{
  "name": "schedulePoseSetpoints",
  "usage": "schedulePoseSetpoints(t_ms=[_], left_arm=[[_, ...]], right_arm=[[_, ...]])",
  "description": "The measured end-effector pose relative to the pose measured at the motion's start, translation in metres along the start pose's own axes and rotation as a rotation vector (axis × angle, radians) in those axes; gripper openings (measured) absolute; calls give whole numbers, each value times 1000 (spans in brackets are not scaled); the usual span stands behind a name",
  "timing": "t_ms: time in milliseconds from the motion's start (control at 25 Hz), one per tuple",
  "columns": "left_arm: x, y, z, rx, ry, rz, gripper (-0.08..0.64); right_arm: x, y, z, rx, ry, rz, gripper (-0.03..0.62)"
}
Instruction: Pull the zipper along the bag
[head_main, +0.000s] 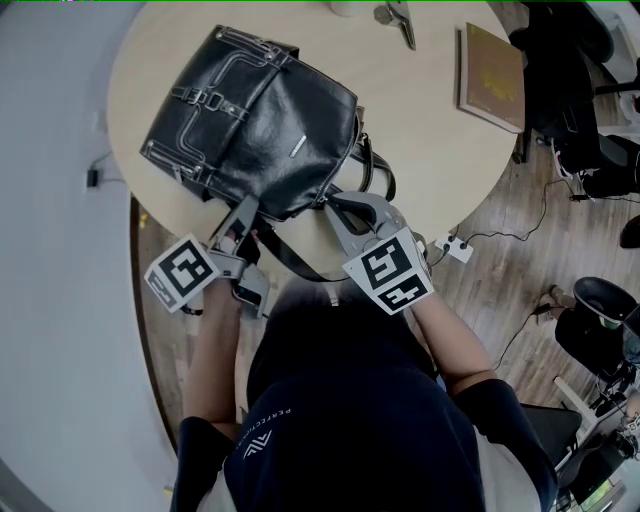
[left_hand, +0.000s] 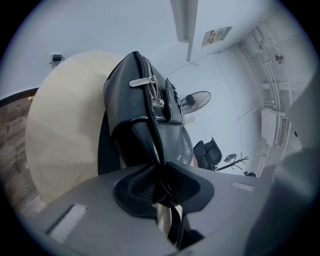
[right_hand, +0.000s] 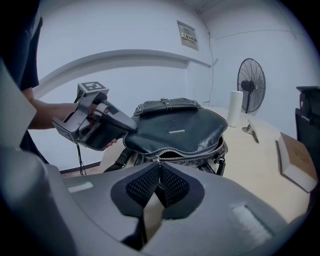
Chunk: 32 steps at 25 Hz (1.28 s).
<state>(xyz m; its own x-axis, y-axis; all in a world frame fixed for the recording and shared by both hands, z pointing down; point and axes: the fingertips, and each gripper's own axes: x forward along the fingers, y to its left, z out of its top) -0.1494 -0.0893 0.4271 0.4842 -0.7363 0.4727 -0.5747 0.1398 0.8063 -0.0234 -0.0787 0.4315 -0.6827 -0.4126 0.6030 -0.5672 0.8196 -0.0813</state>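
A black leather bag (head_main: 255, 120) lies on the round beige table (head_main: 430, 150), with its zip side at the near edge. My left gripper (head_main: 240, 215) is at the bag's near left end. In the left gripper view its jaws (left_hand: 161, 182) are pinched on a black fold of the bag (left_hand: 145, 110). My right gripper (head_main: 335, 205) is at the zip. In the right gripper view the jaws (right_hand: 159, 170) are shut on the zipper pull (right_hand: 159, 160) at the left end of the zip. To the right of the pull the zip (right_hand: 195, 152) gapes a little.
A brown book (head_main: 490, 75) and a metal tool (head_main: 398, 20) lie at the table's far right. A white roll (right_hand: 235, 107) stands near a fan (right_hand: 250, 80). A power strip (head_main: 452, 247) lies on the wooden floor. Dark chairs (head_main: 590, 90) stand to the right.
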Motion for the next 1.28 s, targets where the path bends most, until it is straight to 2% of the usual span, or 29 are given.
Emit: schedulePoseSetpoints(t_ms=[200,240,360,440,560,800,840,920,1000,1280], left_arm=[[-1,1,0,-1,-3,4,80],[0,-1,0,-15,-5,-12,78],[7,-20,-2,-101,-24,-130,77],[9,-25,-2,-118,-27,-160,77],[5,-15,-2,-76,-16,-103,75],[6,-18,-2,-93,-18,-125,75],[4,-14,-2,-72,-14,-98,75],[-3,1,0,10,0,4,75],[-6,6,2,48,-2,41,75],[-4,4,-1,22,-38,32,91]], right_arm=[[0,-8,0,-1,-1,-5,17],[0,-10,0,-4,0,-7,17],[-1,-21,0,-3,-1,-24,17],[-1,-28,1,-2,0,-34,17],[0,-33,1,-15,6,-38,18],[2,-39,0,-15,11,-42,20],[2,-39,1,-15,12,-43,20],[0,-38,2,-11,13,-40,21],[-2,-34,4,-11,15,-32,18],[-1,-31,-1,-21,32,-22,15]])
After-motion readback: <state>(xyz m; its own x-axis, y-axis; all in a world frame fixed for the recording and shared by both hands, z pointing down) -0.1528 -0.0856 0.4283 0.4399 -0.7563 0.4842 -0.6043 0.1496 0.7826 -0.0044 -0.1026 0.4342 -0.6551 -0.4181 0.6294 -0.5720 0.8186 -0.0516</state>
